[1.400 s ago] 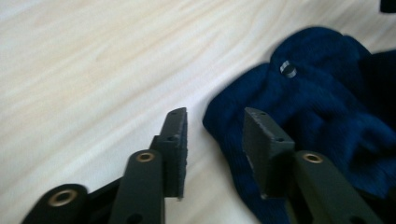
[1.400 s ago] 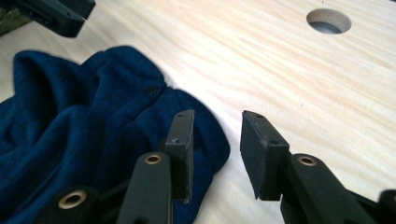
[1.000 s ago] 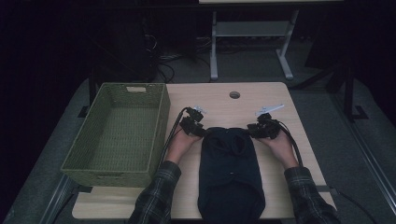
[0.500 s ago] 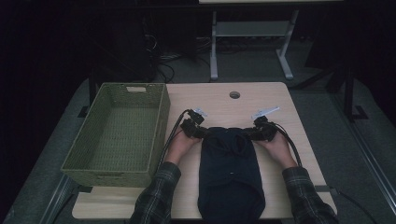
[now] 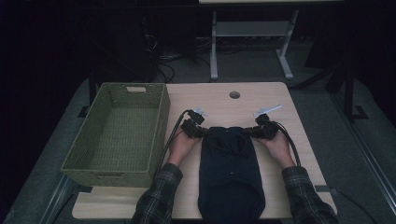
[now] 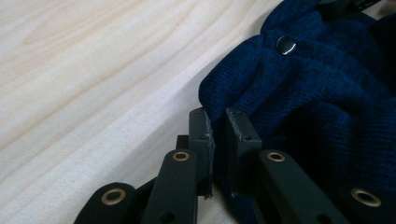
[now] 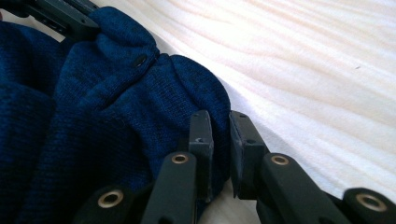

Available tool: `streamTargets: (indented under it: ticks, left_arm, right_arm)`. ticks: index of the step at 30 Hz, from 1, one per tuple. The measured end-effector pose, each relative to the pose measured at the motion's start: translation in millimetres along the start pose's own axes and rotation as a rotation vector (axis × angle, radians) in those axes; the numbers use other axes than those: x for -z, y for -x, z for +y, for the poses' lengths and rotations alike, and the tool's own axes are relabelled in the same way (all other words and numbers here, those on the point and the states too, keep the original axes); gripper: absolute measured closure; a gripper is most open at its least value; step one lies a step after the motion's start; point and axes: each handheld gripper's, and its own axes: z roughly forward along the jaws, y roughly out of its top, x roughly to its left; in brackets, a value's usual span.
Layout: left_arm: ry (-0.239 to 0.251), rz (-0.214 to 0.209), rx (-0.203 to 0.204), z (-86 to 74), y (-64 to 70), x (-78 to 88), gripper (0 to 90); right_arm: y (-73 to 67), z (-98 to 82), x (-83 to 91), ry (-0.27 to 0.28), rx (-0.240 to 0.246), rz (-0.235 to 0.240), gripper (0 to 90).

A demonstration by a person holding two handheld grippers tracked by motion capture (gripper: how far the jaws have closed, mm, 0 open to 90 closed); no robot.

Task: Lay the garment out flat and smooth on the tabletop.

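A dark navy knitted garment (image 5: 229, 168) lies lengthwise on the wooden table (image 5: 224, 100), its near end hanging over the front edge. My left gripper (image 5: 204, 133) is at the garment's far left corner and my right gripper (image 5: 248, 133) at its far right corner. In the left gripper view the left gripper (image 6: 219, 116) pinches a fold of the knit (image 6: 303, 102), near a metal snap (image 6: 286, 45). In the right gripper view the right gripper (image 7: 219, 119) pinches the knit (image 7: 116, 107) in the same way. Both pairs of jaws have just been closing, with cloth between them.
A green woven basket (image 5: 107, 177) with nothing in it stands along the table's left side, close to my left hand. A round cable hole (image 5: 235, 94) sits in the tabletop beyond the garment. Cables trail from both grippers. A white desk frame (image 5: 252, 46) stands on the floor behind.
Both pairs of jaws have narrowed onto the garment's far corners. The hands and the garment have kept their places.
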Motion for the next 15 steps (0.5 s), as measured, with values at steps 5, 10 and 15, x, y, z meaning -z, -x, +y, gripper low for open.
streamTargets:
  ticks: [5,10,15]
  left_arm:
    - [0.048,0.007,0.023,2.5,-2.9,8.2,82.0]
    - [0.074,0.052,0.005,12.7,-2.8,21.1,82.1]
    - [0.109,0.085,-0.014,23.5,0.0,34.7,82.1]
  right_arm:
    - [-3.5,6.4,8.9,0.038,0.012,-0.032,80.6]
    - [-6.6,21.8,18.5,0.065,0.043,-0.056,80.6]
    - [-7.9,35.9,28.8,0.085,0.066,-0.076,80.5]
